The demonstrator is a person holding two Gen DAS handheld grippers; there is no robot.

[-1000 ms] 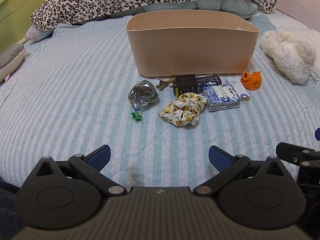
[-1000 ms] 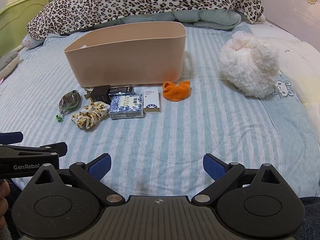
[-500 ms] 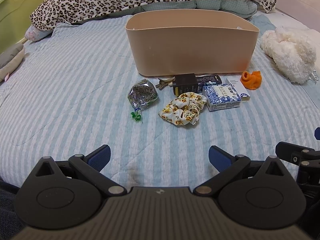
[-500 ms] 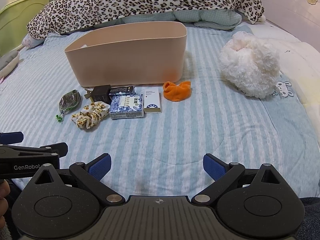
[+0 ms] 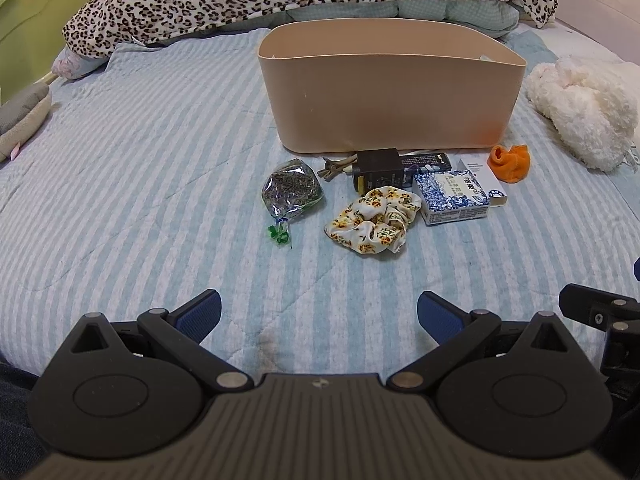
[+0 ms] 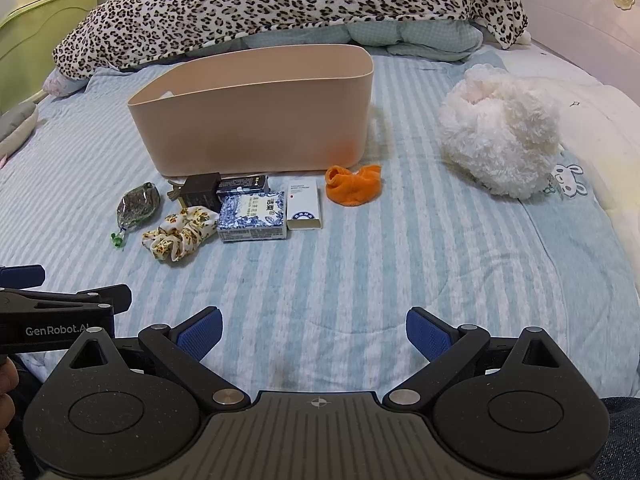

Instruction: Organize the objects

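A beige oval bin (image 5: 390, 92) (image 6: 256, 116) stands on the striped bed. In front of it lie a clear bag of dried herbs (image 5: 292, 190) (image 6: 138, 206), a floral scrunchie (image 5: 374, 220) (image 6: 180, 232), a dark box (image 5: 378, 168) (image 6: 202, 194), a blue-patterned tissue pack (image 5: 452, 196) (image 6: 254, 216), a white box (image 5: 486, 182) (image 6: 304, 204) and an orange sock (image 5: 510, 162) (image 6: 354, 184). My left gripper (image 5: 318, 316) and right gripper (image 6: 314, 330) are both open and empty, held low near the bed's front, well short of the objects.
A white fluffy plush (image 6: 500, 140) (image 5: 584, 112) lies right of the bin. A leopard-print blanket (image 6: 280, 4) is heaped behind it. A green headboard (image 6: 36, 28) stands at far left. The left gripper's side shows in the right wrist view (image 6: 60, 312).
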